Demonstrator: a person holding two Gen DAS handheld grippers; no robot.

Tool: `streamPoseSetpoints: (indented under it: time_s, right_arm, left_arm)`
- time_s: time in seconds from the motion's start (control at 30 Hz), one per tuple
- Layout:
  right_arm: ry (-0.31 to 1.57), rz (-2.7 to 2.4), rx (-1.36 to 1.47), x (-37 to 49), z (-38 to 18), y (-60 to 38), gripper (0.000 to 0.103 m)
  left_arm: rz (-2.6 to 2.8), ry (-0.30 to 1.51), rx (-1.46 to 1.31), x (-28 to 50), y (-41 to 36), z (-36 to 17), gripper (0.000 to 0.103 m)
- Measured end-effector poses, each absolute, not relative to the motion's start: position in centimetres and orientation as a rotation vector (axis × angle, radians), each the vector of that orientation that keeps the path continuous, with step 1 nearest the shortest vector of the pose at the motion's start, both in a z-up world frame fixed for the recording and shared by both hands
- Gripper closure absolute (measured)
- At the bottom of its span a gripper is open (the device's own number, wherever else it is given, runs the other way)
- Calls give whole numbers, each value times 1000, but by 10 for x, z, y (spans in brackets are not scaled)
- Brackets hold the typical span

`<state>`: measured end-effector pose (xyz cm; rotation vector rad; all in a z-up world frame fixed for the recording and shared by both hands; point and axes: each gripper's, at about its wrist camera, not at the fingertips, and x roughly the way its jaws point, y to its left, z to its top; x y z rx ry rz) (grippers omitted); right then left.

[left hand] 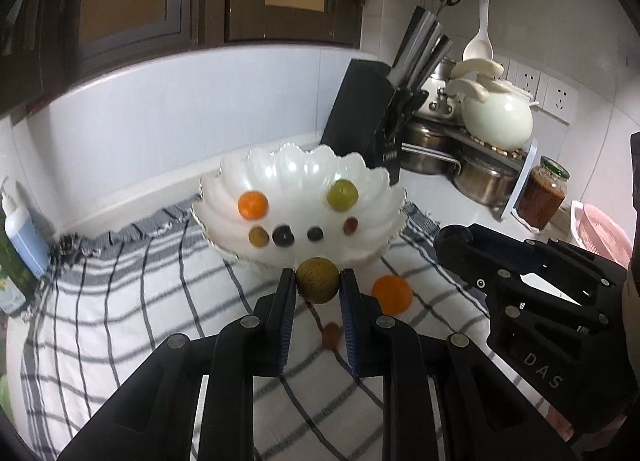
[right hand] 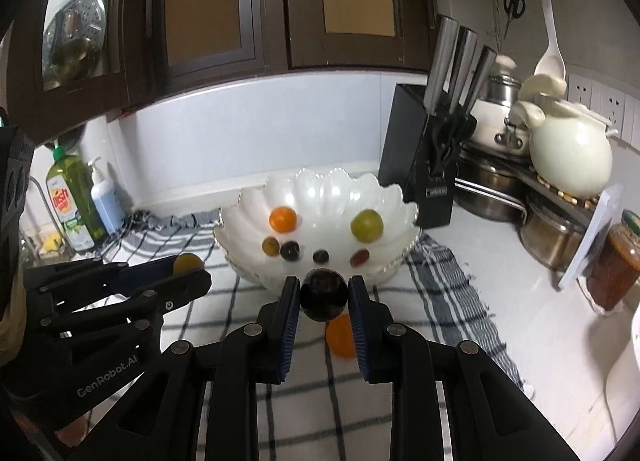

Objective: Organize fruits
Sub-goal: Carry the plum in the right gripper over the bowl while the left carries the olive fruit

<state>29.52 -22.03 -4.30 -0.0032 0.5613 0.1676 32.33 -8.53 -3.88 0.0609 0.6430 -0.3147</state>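
Observation:
A white scalloped bowl [left hand: 224, 197] [right hand: 248, 213] stands on a striped cloth and holds several fruits, among them an orange one [left hand: 253, 204] and a green one [left hand: 342, 194]. My left gripper [left hand: 318, 281] is shut on a brown-green round fruit [left hand: 318, 279] just before the bowl's near rim; it also shows in the right wrist view [right hand: 188, 263]. My right gripper [right hand: 324, 295] is shut on a dark plum [right hand: 324, 295], also just before the rim. An orange fruit [left hand: 392, 295] [right hand: 340, 335] and a small reddish fruit [left hand: 331, 335] lie on the cloth.
A black knife block [left hand: 368, 109] stands behind the bowl on the right. Steel pots [left hand: 480, 177], a cream pot [left hand: 496, 117] and a sauce jar [left hand: 542, 197] crowd the right corner. Soap bottles [right hand: 80, 201] stand at the left. Cabinets hang above.

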Motion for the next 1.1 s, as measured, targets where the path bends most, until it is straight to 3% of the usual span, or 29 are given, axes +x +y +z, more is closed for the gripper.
streamPoseSetpoints:
  time_s: [0.57, 1.1]
  right_arm:
    - [507, 145, -9, 348, -20, -220, 77]
    - [591, 143, -5, 425, -26, -232, 77]
  left_arm:
    - [-333, 562, 90, 377, -88, -7, 80]
    - [-344, 621, 110, 452, -104, -11, 80]
